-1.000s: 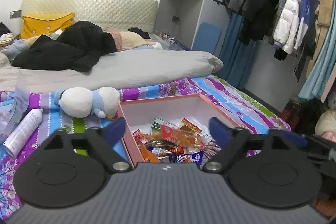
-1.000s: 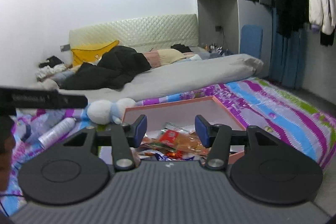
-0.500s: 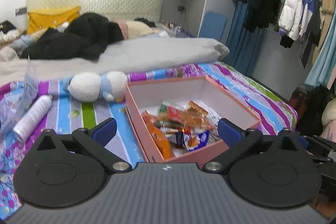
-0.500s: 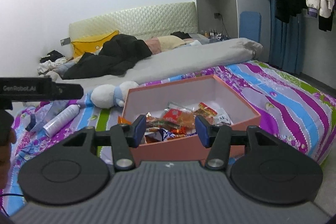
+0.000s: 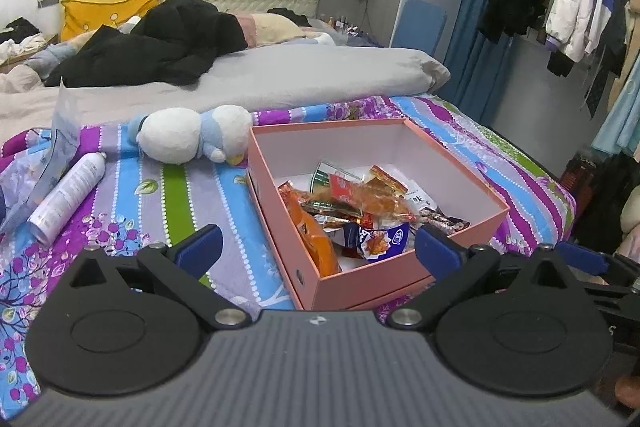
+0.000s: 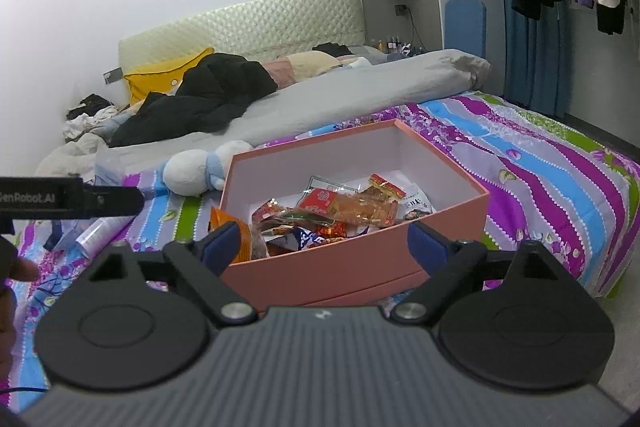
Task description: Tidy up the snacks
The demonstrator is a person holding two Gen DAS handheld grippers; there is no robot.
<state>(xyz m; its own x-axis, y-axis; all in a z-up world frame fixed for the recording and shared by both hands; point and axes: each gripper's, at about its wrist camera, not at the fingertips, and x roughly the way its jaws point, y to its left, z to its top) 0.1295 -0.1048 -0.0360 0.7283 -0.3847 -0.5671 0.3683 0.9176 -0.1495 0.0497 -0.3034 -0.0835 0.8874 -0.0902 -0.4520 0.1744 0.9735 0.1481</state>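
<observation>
Pink box (image 5: 362,283) sits on striped bedspread (image 5: 176,203).

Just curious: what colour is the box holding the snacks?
The box is salmon pink outside, white inside; the left wrist view shows it best.

"enRobot.AI" on the left hand-held gripper (image 6: 72,197), first letter cut off

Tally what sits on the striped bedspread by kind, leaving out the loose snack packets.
Pink box: 1
Plush toy: 1
White spray can: 1
Clear plastic bag: 1
Total: 4
</observation>
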